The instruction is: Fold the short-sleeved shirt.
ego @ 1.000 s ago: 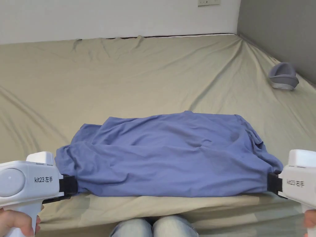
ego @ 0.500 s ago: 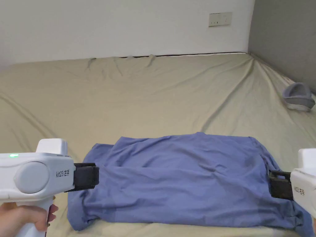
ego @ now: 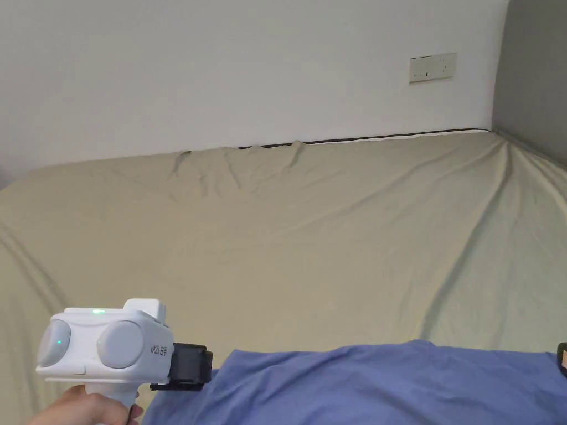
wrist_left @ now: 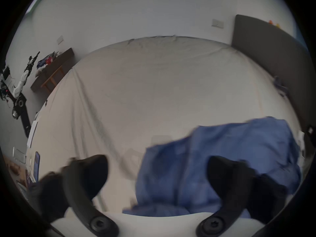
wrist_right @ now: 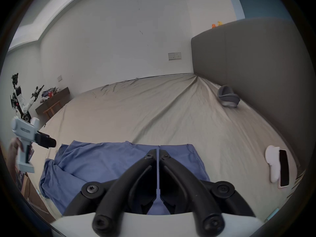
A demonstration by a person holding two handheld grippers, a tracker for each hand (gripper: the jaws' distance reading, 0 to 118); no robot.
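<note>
Hand on the left grips the white left gripper level, just off the left end of the blue shirt, jaws spread wide and empty. A second ago those jaws pinched the shirt's corner. The shirt lies on the beige bed sheet, long axis running left to right. At its right end, the right gripper has jaws pressed together; fabric between them cannot be told.

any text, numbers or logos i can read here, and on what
Side of the left hand-held gripper: a short printed mark, too small and blurred to read.
Wall socket plate: no legible lettering.
No text can be read off with confidence.
</note>
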